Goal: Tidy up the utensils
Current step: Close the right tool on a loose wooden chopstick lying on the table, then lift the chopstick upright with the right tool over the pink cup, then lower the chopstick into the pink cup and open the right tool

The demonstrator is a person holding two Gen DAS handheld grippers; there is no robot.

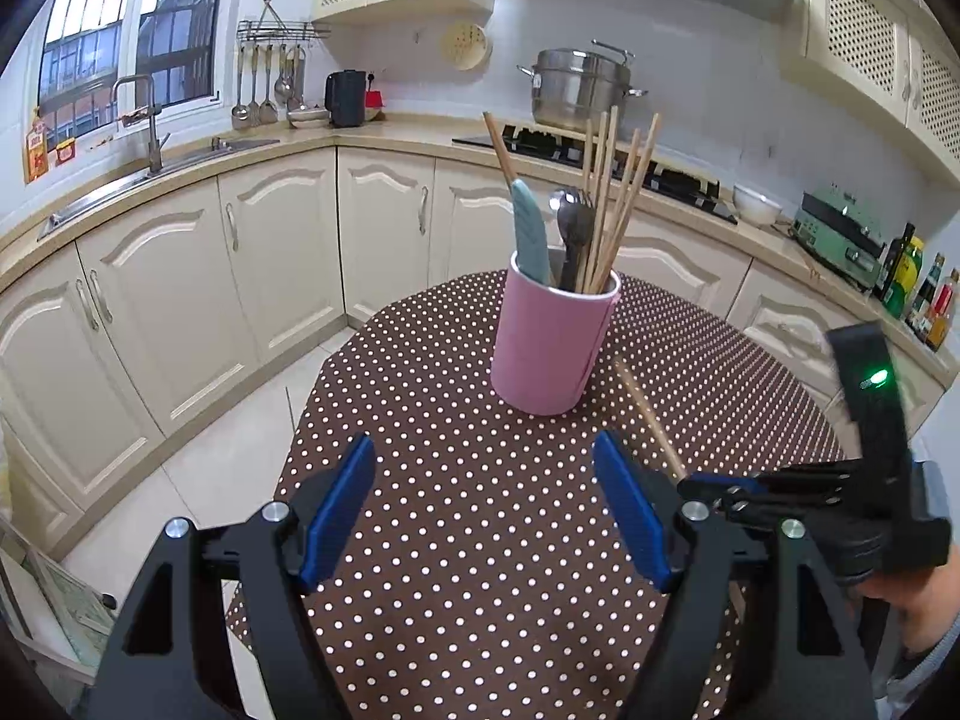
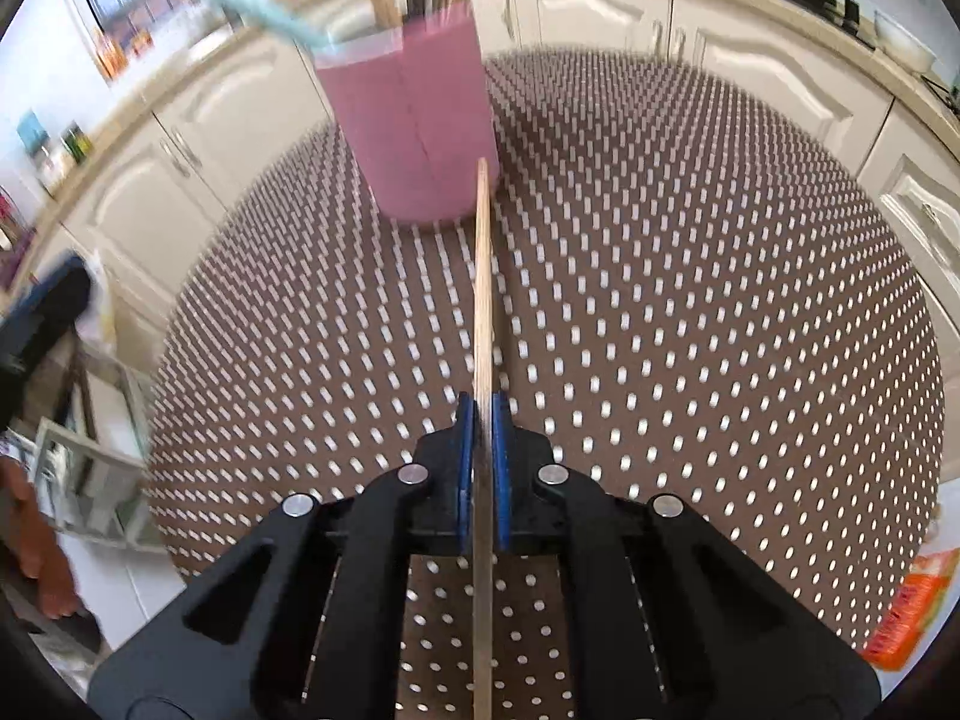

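A pink holder [image 1: 552, 345] stands on the round dotted table [image 1: 420, 420], with several chopsticks [image 1: 606, 204], a spoon [image 1: 567, 222] and a teal-handled utensil [image 1: 531, 228] in it. My left gripper [image 1: 483, 498] hovers open in front of it with nothing between its blue pads. One wooden chopstick [image 2: 483, 300] lies pointing toward the pink holder [image 2: 414, 120], and my right gripper [image 2: 483, 414] is shut on it, blue pads pressed on both sides. In the left wrist view the same chopstick [image 1: 648, 414] runs from the holder's base to the right gripper [image 1: 696, 483].
Cream kitchen cabinets [image 1: 270, 252] ring the table. A sink with a tap [image 1: 150, 138], a stove with a steel pot [image 1: 576, 90], a bowl [image 1: 756, 204] and bottles [image 1: 918, 294] sit on the counter. An orange packet [image 2: 912, 612] lies at the table's right edge.
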